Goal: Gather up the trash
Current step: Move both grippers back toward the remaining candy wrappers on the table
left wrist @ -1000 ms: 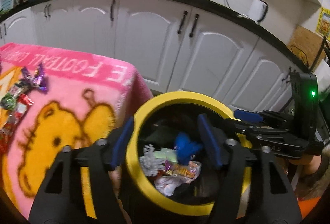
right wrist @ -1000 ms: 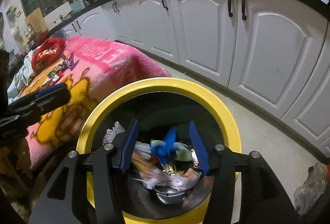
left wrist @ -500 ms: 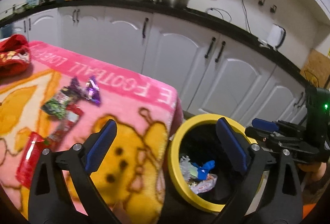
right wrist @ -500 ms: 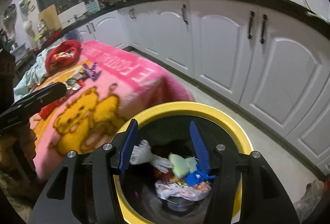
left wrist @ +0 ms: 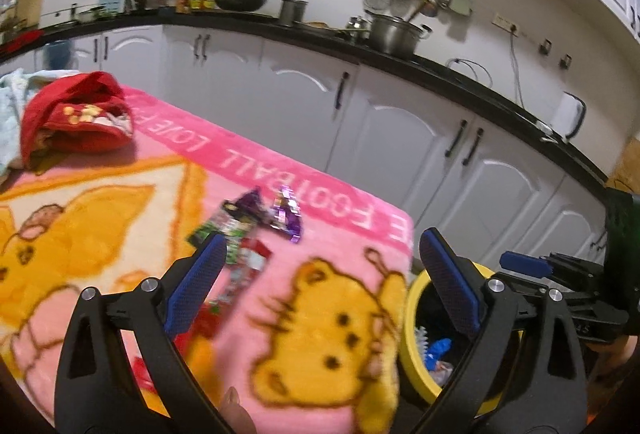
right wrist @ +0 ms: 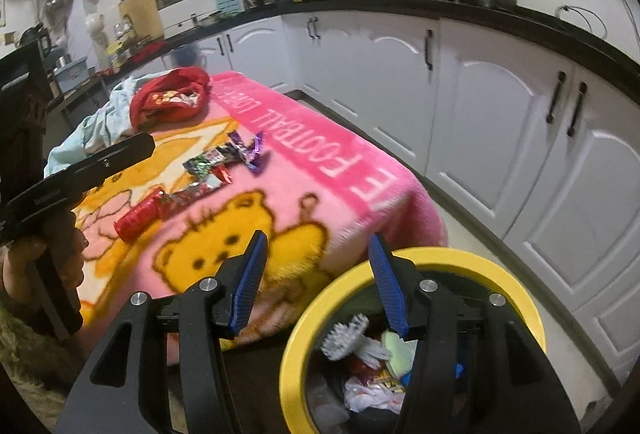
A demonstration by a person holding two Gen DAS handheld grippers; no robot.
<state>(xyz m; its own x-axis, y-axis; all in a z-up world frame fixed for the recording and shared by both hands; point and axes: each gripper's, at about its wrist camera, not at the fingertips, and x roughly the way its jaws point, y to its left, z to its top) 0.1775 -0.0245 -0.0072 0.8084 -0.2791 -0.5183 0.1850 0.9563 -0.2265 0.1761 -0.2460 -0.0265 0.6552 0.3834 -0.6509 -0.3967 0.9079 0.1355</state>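
Several candy wrappers lie on the pink cartoon blanket (left wrist: 328, 314): a purple one (left wrist: 286, 212), a green one (left wrist: 224, 226), and a red one (right wrist: 138, 220). The purple wrapper also shows in the right wrist view (right wrist: 256, 150). A yellow-rimmed black bin (right wrist: 416, 262) beside the table holds wrappers and scraps; it also shows in the left wrist view (left wrist: 412, 330). My left gripper (left wrist: 320, 282) is open and empty above the blanket, short of the wrappers. My right gripper (right wrist: 318, 282) is open and empty over the bin's near rim.
A red cloth bundle (left wrist: 76, 118) and a light blue cloth (right wrist: 100, 118) lie at the blanket's far end. White kitchen cabinets (right wrist: 500, 122) under a black counter run behind the table. Tiled floor (right wrist: 472, 234) lies between the bin and the cabinets.
Both grippers have risen and swung left, away from the bin interior toward the blanket. The left gripper's jaws have opened wider. The wrappers have come into fuller view.
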